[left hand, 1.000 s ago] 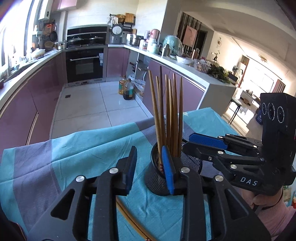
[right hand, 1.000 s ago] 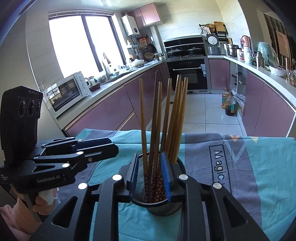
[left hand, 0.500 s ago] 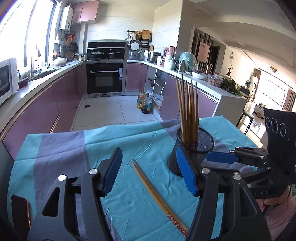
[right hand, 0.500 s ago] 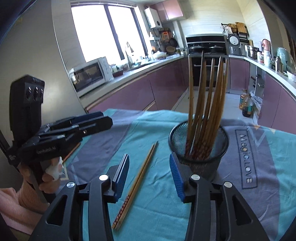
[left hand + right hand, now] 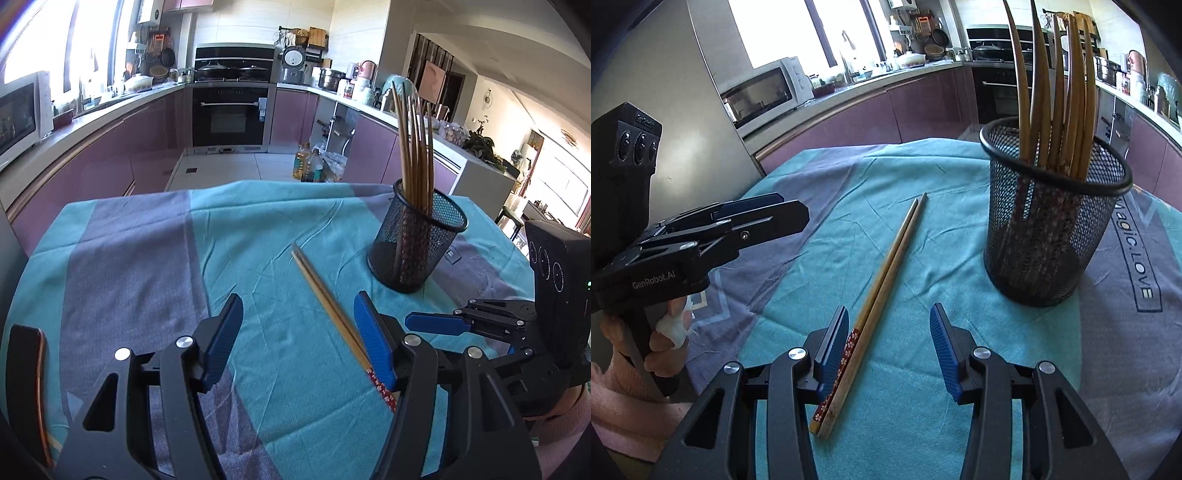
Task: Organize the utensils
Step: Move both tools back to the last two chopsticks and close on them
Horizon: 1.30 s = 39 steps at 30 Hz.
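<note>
A black mesh holder [image 5: 417, 240] stands upright on the cloth with several wooden chopsticks [image 5: 413, 147] in it; it also shows in the right wrist view [image 5: 1052, 229]. A pair of chopsticks [image 5: 328, 302] with red patterned ends lies flat on the cloth, also seen in the right wrist view [image 5: 882, 284]. My left gripper [image 5: 299, 339] is open and empty, its right finger beside the pair's red end. My right gripper [image 5: 890, 347] is open and empty, its left finger next to the pair's red end. Each gripper shows in the other's view: the right one [image 5: 436, 323], the left one [image 5: 768, 218].
A teal and grey tablecloth [image 5: 147, 258] covers the table. A dark flat object [image 5: 26, 380] lies at the cloth's left edge. Behind are purple kitchen cabinets, an oven [image 5: 229, 114] and a microwave [image 5: 764, 96]. Oil bottles [image 5: 306, 166] stand on the floor.
Both grippers have pulled back and away from the holder. The right gripper let go of the holder and opened. The loose pair on the cloth has come into full view.
</note>
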### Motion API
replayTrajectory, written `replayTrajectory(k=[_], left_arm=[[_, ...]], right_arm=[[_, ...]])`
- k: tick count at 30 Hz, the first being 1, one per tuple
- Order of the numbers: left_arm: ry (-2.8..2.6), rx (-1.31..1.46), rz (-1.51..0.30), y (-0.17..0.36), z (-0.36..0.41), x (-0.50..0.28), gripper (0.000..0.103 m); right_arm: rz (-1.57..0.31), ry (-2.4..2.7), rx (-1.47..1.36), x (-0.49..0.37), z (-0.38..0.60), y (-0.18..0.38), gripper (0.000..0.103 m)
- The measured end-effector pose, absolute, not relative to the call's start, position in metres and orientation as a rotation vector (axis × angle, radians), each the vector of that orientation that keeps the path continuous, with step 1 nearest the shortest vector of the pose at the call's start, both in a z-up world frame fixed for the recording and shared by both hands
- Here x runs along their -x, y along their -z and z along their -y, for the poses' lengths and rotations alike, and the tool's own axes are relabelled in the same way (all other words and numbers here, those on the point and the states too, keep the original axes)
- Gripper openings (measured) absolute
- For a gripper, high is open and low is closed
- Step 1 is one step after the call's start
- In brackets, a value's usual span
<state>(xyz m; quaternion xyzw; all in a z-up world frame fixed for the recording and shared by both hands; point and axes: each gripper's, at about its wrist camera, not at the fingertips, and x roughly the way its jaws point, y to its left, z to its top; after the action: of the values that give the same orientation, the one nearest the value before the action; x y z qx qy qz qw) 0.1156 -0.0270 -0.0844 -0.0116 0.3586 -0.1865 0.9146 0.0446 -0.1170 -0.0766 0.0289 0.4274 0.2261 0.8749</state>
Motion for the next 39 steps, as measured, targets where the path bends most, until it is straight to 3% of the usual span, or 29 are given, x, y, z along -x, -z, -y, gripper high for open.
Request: replayTrajectory(k=[39], left_arm=[[0.426,-0.015,-0.866,0.122,0.055,-0.129,0.061]], right_arm=[[-0.931,-0.401,-0.004,-0.047,0.110,0.089,0.042]])
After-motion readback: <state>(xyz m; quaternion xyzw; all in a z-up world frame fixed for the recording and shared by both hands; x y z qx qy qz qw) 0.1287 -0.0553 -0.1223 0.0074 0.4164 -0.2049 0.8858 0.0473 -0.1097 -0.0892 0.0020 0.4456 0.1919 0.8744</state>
